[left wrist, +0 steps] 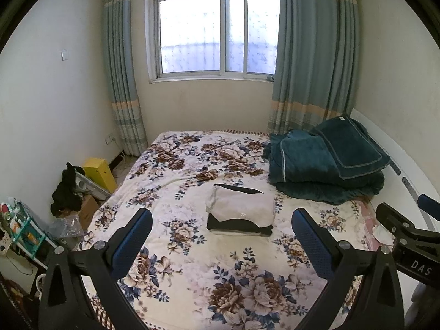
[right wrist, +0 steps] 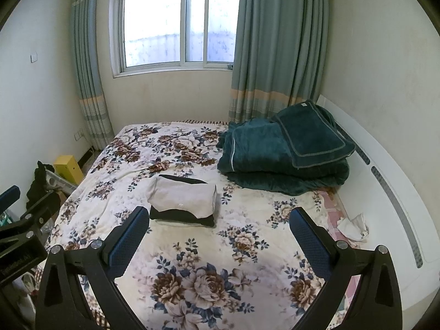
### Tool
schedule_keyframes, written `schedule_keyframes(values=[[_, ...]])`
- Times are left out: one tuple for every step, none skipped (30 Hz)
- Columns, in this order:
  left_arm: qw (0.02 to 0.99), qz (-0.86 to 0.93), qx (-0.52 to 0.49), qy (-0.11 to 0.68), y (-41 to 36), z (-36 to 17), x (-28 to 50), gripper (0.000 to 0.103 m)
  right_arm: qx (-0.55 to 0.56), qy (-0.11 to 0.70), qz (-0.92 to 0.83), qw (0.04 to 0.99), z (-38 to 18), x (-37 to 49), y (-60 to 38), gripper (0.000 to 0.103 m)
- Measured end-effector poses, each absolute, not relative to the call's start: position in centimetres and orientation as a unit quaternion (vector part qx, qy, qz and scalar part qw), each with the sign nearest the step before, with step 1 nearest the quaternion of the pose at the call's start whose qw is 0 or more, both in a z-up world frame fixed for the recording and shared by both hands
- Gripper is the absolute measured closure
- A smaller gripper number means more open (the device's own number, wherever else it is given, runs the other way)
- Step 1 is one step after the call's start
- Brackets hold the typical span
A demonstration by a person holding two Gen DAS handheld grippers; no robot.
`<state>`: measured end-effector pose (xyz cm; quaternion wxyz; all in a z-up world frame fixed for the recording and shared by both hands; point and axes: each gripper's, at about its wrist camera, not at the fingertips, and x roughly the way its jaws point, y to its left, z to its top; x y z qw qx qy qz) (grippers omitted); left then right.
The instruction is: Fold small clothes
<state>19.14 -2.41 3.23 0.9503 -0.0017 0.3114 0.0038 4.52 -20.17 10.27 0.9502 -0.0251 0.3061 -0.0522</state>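
Observation:
A small stack of folded clothes (left wrist: 239, 210), white on top with black layers beneath, lies in the middle of the floral bedspread (left wrist: 192, 261). It also shows in the right wrist view (right wrist: 183, 202). My left gripper (left wrist: 222, 217) is open and empty, held above the bed in front of the stack, not touching it. My right gripper (right wrist: 219, 216) is open and empty, held above the bed with the stack just beyond its left finger. Each gripper's body shows at the edge of the other's view.
A folded dark green blanket (left wrist: 327, 165) sits at the bed's far right by the white headboard (right wrist: 385, 181). A crumpled white cloth (right wrist: 354, 227) lies by the headboard. Boxes, a yellow box (left wrist: 100, 173) and clutter stand on the floor left of the bed.

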Motion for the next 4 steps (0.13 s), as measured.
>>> schedule_keyframes(values=[[0.951,0.004,-0.002,0.31,-2.41,3.4,19.21,0.0,-0.024,0.307,-0.051,0.95,10.25,4.44,-20.22,0.0],[0.951,0.005,-0.003,0.309,-2.38,3.64,19.23,0.0,-0.024,0.306,-0.052,0.95,10.23,4.39,-20.21,0.0],[0.951,0.004,-0.003,0.309,-2.41,3.77,19.27,0.0,-0.024,0.305,-0.053,0.95,10.22,4.39,-20.18,0.0],[0.951,0.005,-0.003,0.309,-2.45,3.86,19.16,0.0,-0.025,0.305,-0.053,0.951,10.24,4.48,-20.06,0.0]])
